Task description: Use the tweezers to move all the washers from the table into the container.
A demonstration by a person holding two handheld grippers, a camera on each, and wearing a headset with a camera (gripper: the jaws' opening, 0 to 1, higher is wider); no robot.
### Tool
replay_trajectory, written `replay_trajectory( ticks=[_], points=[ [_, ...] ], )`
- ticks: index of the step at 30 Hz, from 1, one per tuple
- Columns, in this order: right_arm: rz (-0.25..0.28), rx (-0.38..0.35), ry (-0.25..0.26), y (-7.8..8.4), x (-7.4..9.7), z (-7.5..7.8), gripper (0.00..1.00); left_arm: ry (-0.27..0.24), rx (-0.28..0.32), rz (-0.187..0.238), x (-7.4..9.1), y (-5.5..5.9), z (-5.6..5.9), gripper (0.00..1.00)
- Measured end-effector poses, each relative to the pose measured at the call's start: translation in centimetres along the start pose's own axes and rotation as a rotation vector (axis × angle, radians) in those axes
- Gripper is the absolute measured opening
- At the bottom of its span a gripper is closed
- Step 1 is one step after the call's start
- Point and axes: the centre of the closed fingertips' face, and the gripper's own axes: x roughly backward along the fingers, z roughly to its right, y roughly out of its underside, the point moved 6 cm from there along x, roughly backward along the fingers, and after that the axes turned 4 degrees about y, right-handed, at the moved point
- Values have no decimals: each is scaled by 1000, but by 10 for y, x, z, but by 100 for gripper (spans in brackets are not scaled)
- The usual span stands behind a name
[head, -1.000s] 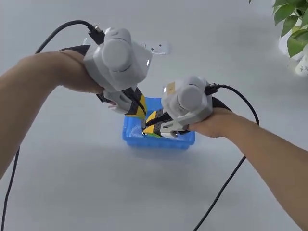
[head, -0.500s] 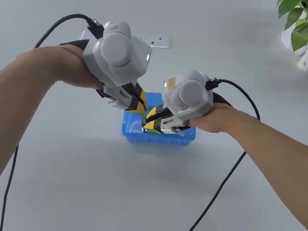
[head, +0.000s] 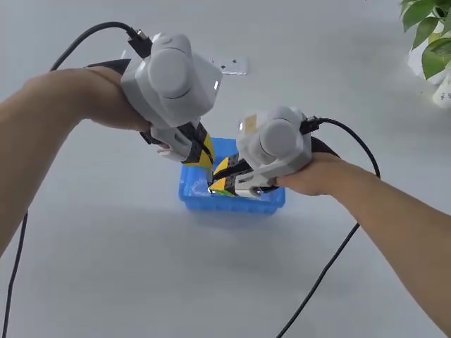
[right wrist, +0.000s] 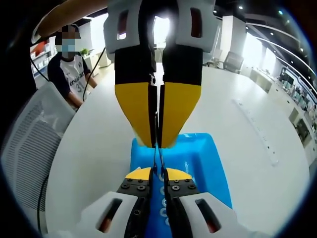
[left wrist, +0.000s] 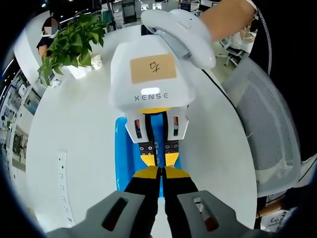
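Note:
A blue container sits on the white table, and both grippers meet over it. My left gripper comes down from the upper left. Its yellow pads are shut on thin dark tweezers. My right gripper faces it from the right, tip to tip. The tweezers' lower end runs between its nearly closed yellow tips. Several washers lie inside the container. In the left gripper view my left gripper touches the right gripper above the container.
A white power strip lies beyond the container, and a potted plant stands at the far right. Black cables trail from both grippers. A mesh chair and a seated person are past the table's edge.
The head view has shifted slightly. Both grippers remain tip to tip over the container, with hardly any movement.

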Motion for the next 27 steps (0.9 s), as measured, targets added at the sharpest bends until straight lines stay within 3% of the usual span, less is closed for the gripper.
replay_trajectory(
  ticks=[14,27],
  points=[
    [30,17,39,-15,21,-5,11,-20,-11,0,20,-16,8,4],
    [85,24,78,-28,43,-19,11,-47,-9,29,36,-30,25,4]
  ],
)
